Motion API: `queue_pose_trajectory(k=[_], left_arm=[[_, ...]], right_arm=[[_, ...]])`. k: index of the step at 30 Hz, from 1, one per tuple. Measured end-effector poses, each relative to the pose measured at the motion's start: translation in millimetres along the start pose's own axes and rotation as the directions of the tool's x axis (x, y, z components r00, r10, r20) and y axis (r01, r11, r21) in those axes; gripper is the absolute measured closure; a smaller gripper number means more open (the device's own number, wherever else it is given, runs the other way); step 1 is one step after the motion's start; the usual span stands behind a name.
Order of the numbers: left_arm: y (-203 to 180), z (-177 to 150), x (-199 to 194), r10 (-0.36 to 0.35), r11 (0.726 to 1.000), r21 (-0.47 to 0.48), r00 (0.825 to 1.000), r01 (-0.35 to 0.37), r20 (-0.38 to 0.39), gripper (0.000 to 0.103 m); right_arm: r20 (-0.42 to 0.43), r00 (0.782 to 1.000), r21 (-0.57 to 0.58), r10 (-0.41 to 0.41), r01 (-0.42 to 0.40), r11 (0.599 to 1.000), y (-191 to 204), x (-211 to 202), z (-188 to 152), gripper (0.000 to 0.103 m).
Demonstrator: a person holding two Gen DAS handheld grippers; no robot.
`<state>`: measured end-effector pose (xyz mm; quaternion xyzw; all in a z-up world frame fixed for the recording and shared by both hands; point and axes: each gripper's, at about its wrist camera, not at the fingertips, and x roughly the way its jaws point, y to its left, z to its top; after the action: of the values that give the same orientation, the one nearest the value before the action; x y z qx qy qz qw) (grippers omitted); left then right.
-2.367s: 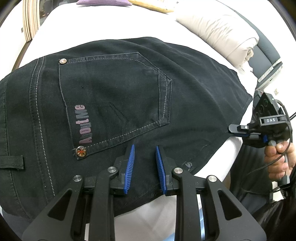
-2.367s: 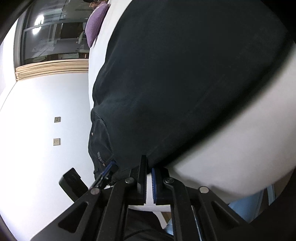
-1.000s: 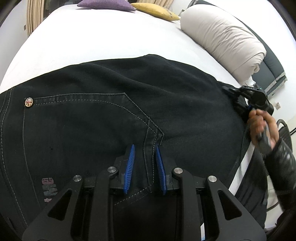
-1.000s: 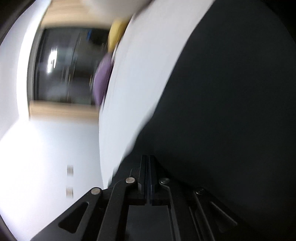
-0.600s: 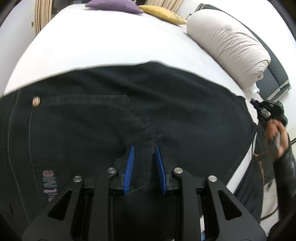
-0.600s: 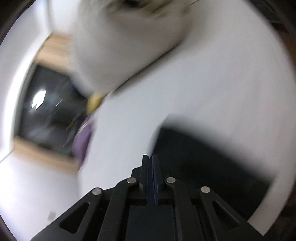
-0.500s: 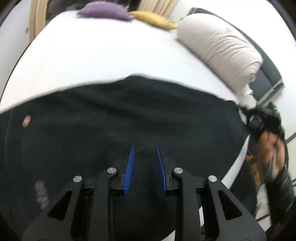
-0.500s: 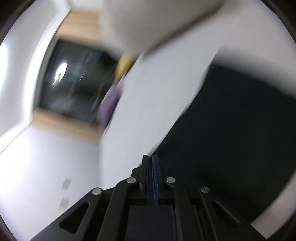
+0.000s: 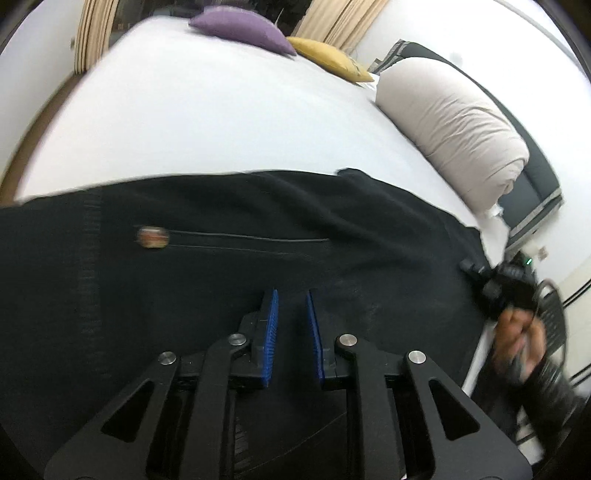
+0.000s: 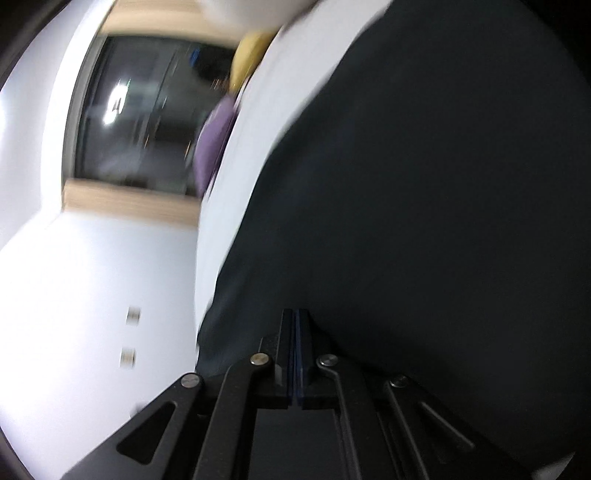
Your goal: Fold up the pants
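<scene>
Left wrist view is looking down over the black pants (image 9: 221,280), which are lying spread across the white bed (image 9: 207,110) near its close edge, a metal rivet (image 9: 152,237) glinting at one end of a stitched pocket line. The left gripper (image 9: 291,328) is hanging low over the dark cloth with its blue pads (image 9: 272,332) a narrow gap apart and closing; fabric is showing between them, though the pads are not visibly pressing it, so call it slightly open. Over at the bed's right edge a hand (image 9: 521,343), blurred, is holding the right gripper (image 9: 476,273) at the pants' far end. Along the bed's far edge a purple cushion (image 9: 240,27) and a yellow cushion (image 9: 325,57) are sitting side by side, with a rolled cream duvet (image 9: 458,122) lying toward the far right corner. Right wrist view is smeared with blur: the right gripper (image 10: 295,354) is showing its pads pressed fully together, right against the edge of the pants (image 10: 424,184), but whether any cloth is pinched between them is impossible to tell
</scene>
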<state>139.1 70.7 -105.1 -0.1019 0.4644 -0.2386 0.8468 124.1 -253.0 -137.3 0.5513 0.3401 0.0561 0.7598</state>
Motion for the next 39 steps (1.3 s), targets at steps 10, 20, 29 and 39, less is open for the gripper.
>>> queue_pose_trajectory(k=[10, 20, 29, 39], left_arm=[[15, 26, -56, 0.012, 0.999, -0.049, 0.991, -0.006, 0.130, 0.086], [7, 35, 27, -0.005, 0.993, -0.118, 0.999, 0.010, 0.038, 0.086], [21, 31, 27, -0.056, 0.989, -0.131, 0.998, 0.061, 0.042, 0.086], [-58, 42, 32, -0.057, 0.996, -0.061, 0.998, 0.058, 0.014, 0.085]], right_arm=[[0.123, 0.989, -0.015, -0.086, 0.088, 0.996, 47, -18, 8, 0.096], [-0.415, 0.908, -0.166, 0.062, -0.142, 0.976, 154, 226, -94, 0.100], [-0.106, 0.992, -0.034, 0.070, -0.074, 0.997, 88, 193, -1, 0.103], [-0.041, 0.988, -0.032, 0.148, -0.149, 0.988, 86, 94, -24, 0.066]])
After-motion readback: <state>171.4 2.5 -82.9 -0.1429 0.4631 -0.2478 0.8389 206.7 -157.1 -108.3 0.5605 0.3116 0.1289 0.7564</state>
